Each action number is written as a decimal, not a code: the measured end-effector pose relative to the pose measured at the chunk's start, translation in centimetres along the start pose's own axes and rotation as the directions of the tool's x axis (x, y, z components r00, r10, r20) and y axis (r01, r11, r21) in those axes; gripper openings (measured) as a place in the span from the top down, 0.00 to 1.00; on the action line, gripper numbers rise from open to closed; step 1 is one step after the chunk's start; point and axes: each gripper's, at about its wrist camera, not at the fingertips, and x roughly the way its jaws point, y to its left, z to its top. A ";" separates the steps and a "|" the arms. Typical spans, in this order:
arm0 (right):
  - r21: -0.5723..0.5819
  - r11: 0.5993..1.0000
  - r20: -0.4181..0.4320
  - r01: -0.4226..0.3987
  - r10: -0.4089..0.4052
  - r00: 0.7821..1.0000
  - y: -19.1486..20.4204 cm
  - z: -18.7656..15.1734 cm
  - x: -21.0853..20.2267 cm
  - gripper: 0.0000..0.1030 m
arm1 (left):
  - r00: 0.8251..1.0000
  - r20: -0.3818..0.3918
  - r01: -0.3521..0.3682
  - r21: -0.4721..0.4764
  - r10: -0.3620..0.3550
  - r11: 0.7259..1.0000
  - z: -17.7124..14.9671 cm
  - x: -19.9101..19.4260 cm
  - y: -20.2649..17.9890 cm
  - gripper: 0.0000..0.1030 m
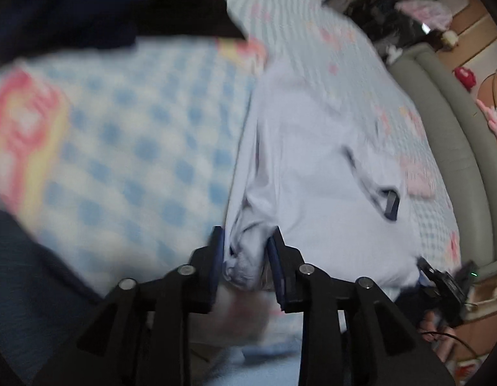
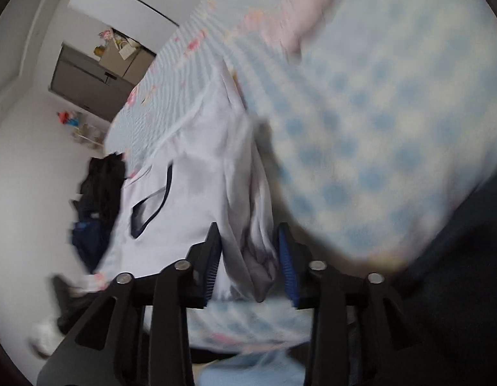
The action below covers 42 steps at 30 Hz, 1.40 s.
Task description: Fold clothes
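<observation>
A bed covered in a blue-and-white checked sheet (image 1: 135, 148) with pink floral patches carries a pale lavender garment (image 1: 313, 160) spread across it, while a dark navy garment (image 1: 65, 9) lies near one edge.

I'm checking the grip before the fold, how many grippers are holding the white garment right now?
2. The left gripper pinches bunched fabric of the white garment at one edge; the right gripper pinches another bunched part.
</observation>
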 end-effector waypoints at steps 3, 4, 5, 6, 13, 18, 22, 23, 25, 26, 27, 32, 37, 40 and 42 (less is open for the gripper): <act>-0.129 0.989 0.084 0.073 -0.063 0.995 2.1 1.3 -1.4 0.55 | 0.997 0.072 0.036 0.060 -0.040 0.998 1.1 -1.3 -0.9 0.60; -0.155 0.986 0.083 0.063 -0.050 0.995 2.7 1.8 -1.4 0.55 | 0.997 0.056 0.050 0.079 -0.055 0.996 1.7 -0.5 -1.2 0.60; -0.179 0.982 0.076 0.052 -0.039 0.996 3.1 2.3 -1.2 0.55 | 0.998 0.033 0.058 0.094 -0.061 0.994 2.1 0.5 -1.5 0.57; -0.193 0.980 0.043 0.041 -0.033 0.999 3.2 2.7 -0.3 0.54 | 0.998 0.002 0.058 0.102 -0.059 0.993 2.3 1.8 -1.7 0.54; -0.257 0.965 -0.043 0.054 -0.068 0.997 4.3 2.8 5.7 0.77 | 0.997 -0.028 -0.066 0.203 0.074 0.977 2.1 6.7 -3.5 0.92; -0.375 0.926 0.083 0.044 -0.014 0.996 7.0 2.9 4.4 0.92 | 0.989 0.021 -0.145 0.176 0.143 0.974 1.6 4.7 -2.9 0.93; -0.340 0.933 -0.039 0.117 -0.138 0.990 5.4 3.1 8.0 0.79 | 0.986 0.006 -0.163 0.193 0.165 0.968 1.2 4.9 -3.3 0.88; -0.295 0.949 -0.070 0.107 -0.133 0.989 4.5 3.2 8.2 0.78 | 0.987 0.027 -0.158 0.201 0.156 0.967 1.2 4.3 -3.6 0.87; -0.250 0.962 0.010 0.105 -0.106 0.994 3.9 3.2 5.8 0.75 | 0.986 0.123 -0.137 0.228 0.112 0.964 1.3 2.0 -4.7 0.87; -0.244 0.963 0.056 0.117 -0.107 0.993 3.9 3.1 4.5 0.71 | 0.984 0.151 -0.127 0.245 0.091 0.961 1.2 1.2 -5.3 0.85; -0.238 0.964 0.080 0.120 -0.103 0.991 4.0 2.8 3.5 0.68 | 0.984 0.166 -0.105 0.264 0.062 0.959 1.1 0.5 -6.0 0.82; -0.203 0.979 0.054 0.037 -0.026 0.998 4.1 0.3 1.4 0.68 | 0.996 0.031 0.073 0.342 -0.089 0.937 -0.8 2.7 -9.1 0.73; -0.227 0.968 -0.020 0.109 -0.117 0.993 2.5 -2.9 2.9 0.70 | 0.994 -0.059 -0.065 0.337 0.090 0.939 -2.7 7.0 -8.6 0.75; -0.224 0.962 0.001 0.159 -0.163 0.987 2.1 -2.7 2.4 0.68 | 0.991 -0.021 -0.121 0.327 0.136 0.937 -2.5 5.7 -7.9 0.75; -0.260 0.940 0.055 0.220 -0.214 0.975 2.9 -2.7 1.5 0.60 | 0.988 0.004 -0.145 0.315 0.152 0.938 -2.7 5.0 -7.3 0.78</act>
